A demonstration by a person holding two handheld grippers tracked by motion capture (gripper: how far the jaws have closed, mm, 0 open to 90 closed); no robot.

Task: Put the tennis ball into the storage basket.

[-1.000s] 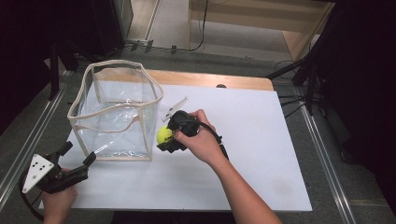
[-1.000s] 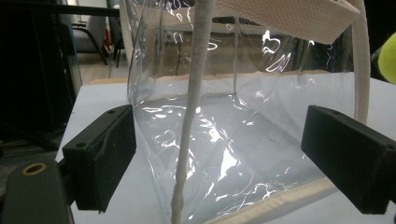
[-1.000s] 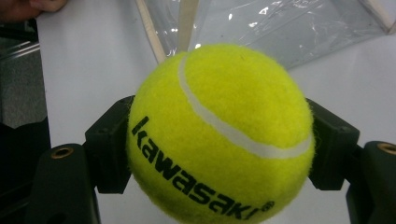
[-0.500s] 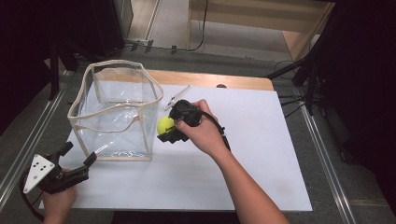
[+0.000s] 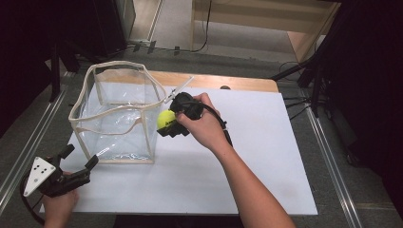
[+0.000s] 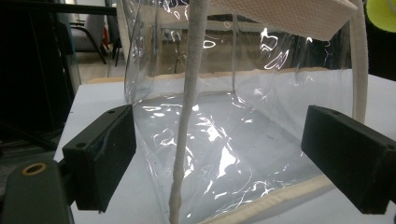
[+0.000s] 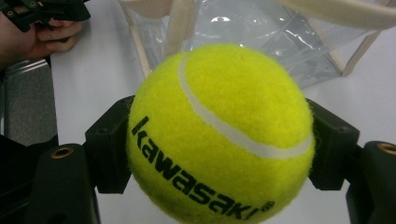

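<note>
A yellow tennis ball point(image 5: 166, 119) with black lettering is held in the air at the right wall of a clear plastic bag point(image 5: 119, 114) with cream trim. My right gripper point(image 5: 169, 124) is shut on the ball point(image 7: 219, 135), its black pads pressing both sides. The bag stands open-topped on the white board point(image 5: 266, 156). At the board's near left corner my left gripper point(image 5: 80, 156) lies low, open, jaws aimed at the bag's near corner seam point(image 6: 184, 140) with nothing pinched. In the left gripper view the ball point(image 6: 383, 14) peeks in at top right.
A wooden strip point(image 5: 237, 83) runs along the board's far edge. Metal rails point(image 5: 328, 156) flank the table on both sides. The board's right half is bare white surface. The person's left hand point(image 7: 42, 32) shows at top left in the right gripper view.
The right hand has lifted the ball and carried it up along the bag's right wall, toward the rim. The left gripper has stayed put.
</note>
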